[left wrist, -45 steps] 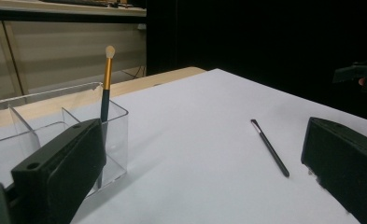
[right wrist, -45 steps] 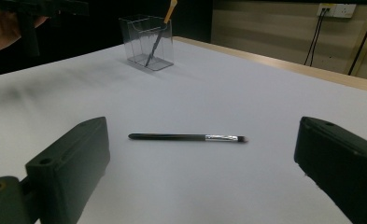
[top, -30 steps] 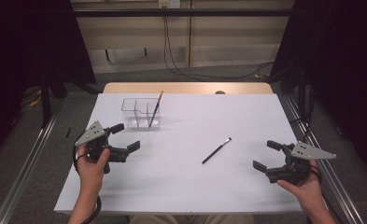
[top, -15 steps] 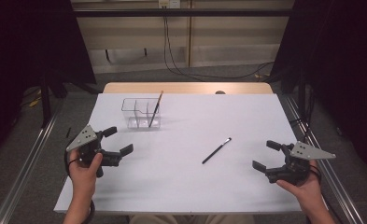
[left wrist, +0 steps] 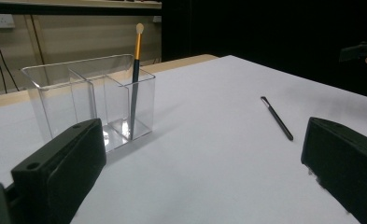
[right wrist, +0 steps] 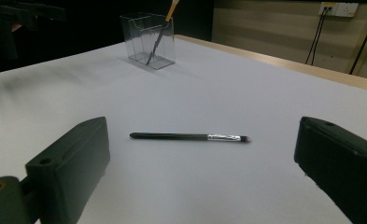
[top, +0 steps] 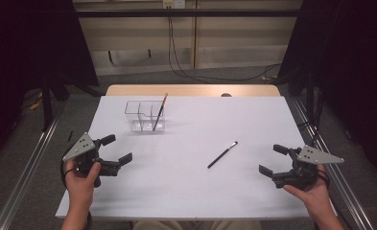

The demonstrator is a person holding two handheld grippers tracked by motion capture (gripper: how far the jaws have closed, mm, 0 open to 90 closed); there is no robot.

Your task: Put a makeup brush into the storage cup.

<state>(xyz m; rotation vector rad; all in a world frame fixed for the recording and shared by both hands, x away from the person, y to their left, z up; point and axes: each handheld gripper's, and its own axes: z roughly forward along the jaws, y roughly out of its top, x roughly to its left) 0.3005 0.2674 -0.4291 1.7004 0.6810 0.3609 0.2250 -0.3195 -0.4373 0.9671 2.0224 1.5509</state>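
Left gripper (top: 116, 149), right gripper (top: 274, 159): both held low at the near table edges, jaws spread wide, nothing between them; black brush (top: 222, 154): flat on the white table (top: 191, 196), mid-right, untouched; clear divided holder (top: 145, 116): far left-centre, one orange-handled brush (top: 159, 111) leaning inside

The table (top: 191, 90) was covered by a white sheet (top: 195, 191), with a strip of bare wood showing along its far edge. A clear plastic organiser (top: 143, 116) with compartments stood on the sheet toward the far left. A black brush (top: 222, 154) lay flat on the sheet right of centre, well apart from the organiser, its bristle end pointing toward the far right.
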